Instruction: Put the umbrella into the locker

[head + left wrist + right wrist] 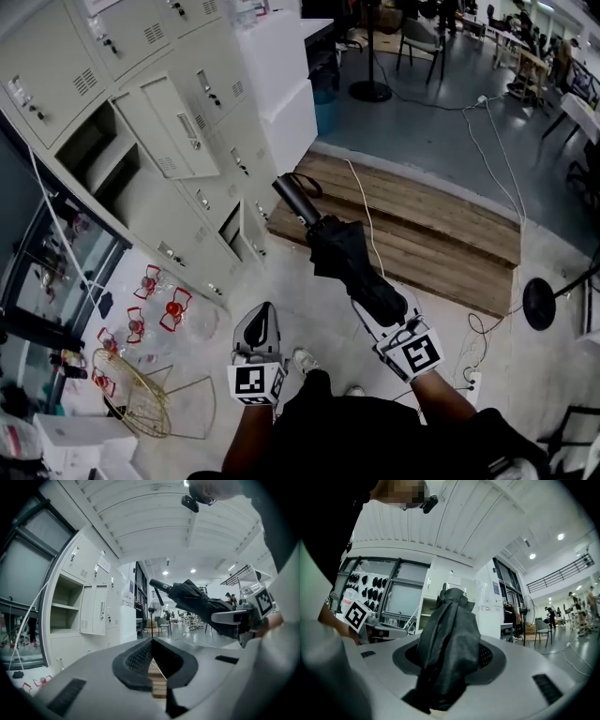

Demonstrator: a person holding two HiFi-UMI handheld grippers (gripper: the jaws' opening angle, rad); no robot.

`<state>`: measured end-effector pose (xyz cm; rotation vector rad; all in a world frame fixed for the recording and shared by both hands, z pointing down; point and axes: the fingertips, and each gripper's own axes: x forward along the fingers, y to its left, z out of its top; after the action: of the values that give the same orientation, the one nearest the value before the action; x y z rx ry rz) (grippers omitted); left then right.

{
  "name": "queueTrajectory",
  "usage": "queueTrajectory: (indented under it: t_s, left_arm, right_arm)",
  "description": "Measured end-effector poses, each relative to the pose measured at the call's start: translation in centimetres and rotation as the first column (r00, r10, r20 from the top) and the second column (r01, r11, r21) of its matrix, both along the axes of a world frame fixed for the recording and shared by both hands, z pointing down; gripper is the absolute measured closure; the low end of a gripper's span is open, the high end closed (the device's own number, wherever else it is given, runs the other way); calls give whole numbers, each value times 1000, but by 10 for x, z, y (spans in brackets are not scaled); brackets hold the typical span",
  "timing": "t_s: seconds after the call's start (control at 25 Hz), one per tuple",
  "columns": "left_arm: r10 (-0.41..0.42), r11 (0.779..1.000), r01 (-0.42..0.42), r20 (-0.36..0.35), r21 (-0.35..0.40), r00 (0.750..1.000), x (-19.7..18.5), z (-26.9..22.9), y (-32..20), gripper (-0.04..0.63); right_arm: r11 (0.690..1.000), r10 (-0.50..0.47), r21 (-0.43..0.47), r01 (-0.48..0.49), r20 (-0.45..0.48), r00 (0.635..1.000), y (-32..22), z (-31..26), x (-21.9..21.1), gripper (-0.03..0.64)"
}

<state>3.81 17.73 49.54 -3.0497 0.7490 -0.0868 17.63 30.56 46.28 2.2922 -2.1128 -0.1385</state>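
Observation:
The folded black umbrella (pixel 342 253) sticks out level toward the grey locker bank (pixel 216 187), handle end foremost. My right gripper (pixel 382 317) is shut on its fabric end; in the right gripper view the umbrella (pixel 450 634) fills the space between the jaws. An upper locker stands with its door (pixel 173 122) swung open, with open compartments (pixel 86 141) beside it. My left gripper (pixel 260 321) hangs lower left of the umbrella, holding nothing, jaws together. The left gripper view shows the umbrella (pixel 197 599) at the right and the open locker shelves (pixel 63 606) at the left.
A wooden pallet platform (pixel 422 225) lies on the floor to the right of the lockers. White boxes (pixel 281 84) stand at the locker row's far end. A gold wire frame (pixel 131 394) and red-white items (pixel 159 305) sit at the lower left. A round stand base (pixel 539 305) is at the right.

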Motion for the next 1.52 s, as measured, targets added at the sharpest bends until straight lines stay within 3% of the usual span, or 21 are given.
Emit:
queueTrajectory:
  t_s: [0.12, 0.24, 0.48, 0.68, 1.04, 1.52]
  left_arm:
    - [-28, 1000, 28, 7, 12, 1000, 1, 1, -29, 600]
    - [-67, 998, 67, 4, 18, 998, 0, -3, -61, 600]
    - [-140, 990, 140, 15, 14, 990, -13, -6, -127, 600]
    - [-201, 980, 201, 21, 12, 979, -37, -9, -181, 600]
    - [-275, 961, 275, 15, 4, 961, -82, -9, -254, 600]
    - [-431, 902, 432, -30, 1, 902, -135, -22, -323, 600]
  right_arm:
    - [999, -40, 24, 40, 1, 999, -35, -2, 4, 407]
    - [998, -57, -29, 57, 2, 998, -71, 2, 13, 407]
    - [991, -124, -44, 123, -24, 992, -151, -2, 12, 407]
    - [981, -173, -98, 170, -16, 985, -216, 4, -1, 407]
    - [958, -267, -114, 264, -12, 964, -310, 6, -41, 407]
    - [922, -385, -43, 385, -11, 923, -422, -1, -76, 407]
